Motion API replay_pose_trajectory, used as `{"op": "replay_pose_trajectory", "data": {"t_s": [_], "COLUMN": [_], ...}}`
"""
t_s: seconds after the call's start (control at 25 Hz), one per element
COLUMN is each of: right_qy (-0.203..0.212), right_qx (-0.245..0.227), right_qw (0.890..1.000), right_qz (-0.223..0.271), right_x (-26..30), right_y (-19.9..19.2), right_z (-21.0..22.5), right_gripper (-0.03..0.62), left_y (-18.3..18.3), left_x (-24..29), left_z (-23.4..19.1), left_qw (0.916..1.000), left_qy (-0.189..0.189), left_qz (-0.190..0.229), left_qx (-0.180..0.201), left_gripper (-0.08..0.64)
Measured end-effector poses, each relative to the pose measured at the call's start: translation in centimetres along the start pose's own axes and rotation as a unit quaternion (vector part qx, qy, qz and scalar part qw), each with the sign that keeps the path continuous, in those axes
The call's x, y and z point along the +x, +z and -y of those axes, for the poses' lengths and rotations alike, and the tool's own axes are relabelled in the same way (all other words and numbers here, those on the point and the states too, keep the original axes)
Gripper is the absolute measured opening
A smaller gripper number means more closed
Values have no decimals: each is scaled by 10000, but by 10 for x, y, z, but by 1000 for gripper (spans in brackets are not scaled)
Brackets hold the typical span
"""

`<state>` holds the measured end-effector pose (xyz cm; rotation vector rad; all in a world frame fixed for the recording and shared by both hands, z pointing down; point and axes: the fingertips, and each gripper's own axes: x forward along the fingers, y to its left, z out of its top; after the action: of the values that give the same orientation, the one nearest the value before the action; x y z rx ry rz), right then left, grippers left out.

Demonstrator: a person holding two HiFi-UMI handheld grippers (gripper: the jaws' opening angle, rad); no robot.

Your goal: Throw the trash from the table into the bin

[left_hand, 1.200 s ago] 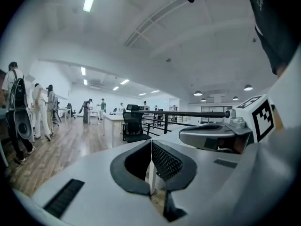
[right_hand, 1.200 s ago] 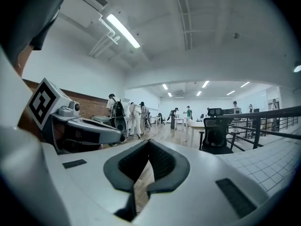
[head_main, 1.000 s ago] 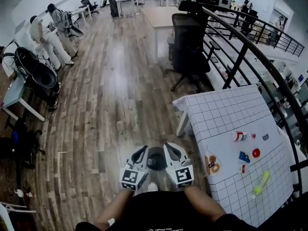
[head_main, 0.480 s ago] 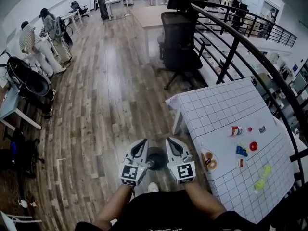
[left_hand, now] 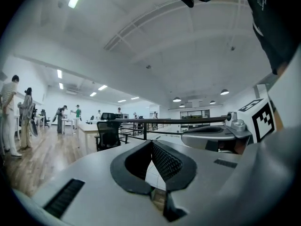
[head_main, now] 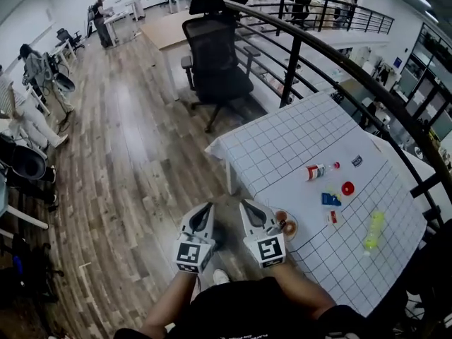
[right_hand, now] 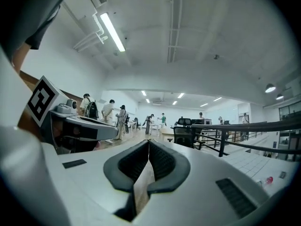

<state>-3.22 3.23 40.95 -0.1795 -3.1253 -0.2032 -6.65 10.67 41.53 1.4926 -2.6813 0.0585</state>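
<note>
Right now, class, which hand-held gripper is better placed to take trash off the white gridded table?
Right: the right hand-held gripper is nearer the white gridded table than the left hand-held gripper.

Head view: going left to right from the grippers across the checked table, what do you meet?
left gripper → right gripper → round brown packet → small bottle → red disc → yellow-green bottle

Left tongs (head_main: 206, 209), right tongs (head_main: 248, 207) side by side over wood floor (head_main: 141, 154); trash (head_main: 315, 171) on gridded table (head_main: 296, 143)
</note>
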Motion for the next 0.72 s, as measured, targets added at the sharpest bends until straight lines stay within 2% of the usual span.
{"op": "replay_pose_trajectory", "data": {"t_s": [0.12, 0.28, 0.4, 0.56, 0.72], "right_qy": [-243, -655, -879, -1377, -1831], "right_qx": [-120, -38, -9, 54, 160], "right_qw": [9995, 9974, 9956, 9900, 9824], "right_qz": [-189, -294, -311, -312, -346], "right_x": [-23, -61, -65, -55, -96], "right_y": [2, -5, -15, -39, -47], "right_z": [26, 65, 93, 135, 171], "right_gripper": [25, 25, 25, 25, 25], "left_y": [6, 13, 11, -5, -8], "left_x": [18, 46, 76, 129, 153], "left_z": [35, 85, 103, 112, 165], "left_qw": [9992, 9956, 9923, 9846, 9745], "left_qy": [-399, -923, -1221, -1736, -2231], "left_qz": [57, 128, 144, 114, 69], "left_qx": [2, 98, 123, 166, 216], "left_gripper": [23, 23, 23, 23, 23]}}
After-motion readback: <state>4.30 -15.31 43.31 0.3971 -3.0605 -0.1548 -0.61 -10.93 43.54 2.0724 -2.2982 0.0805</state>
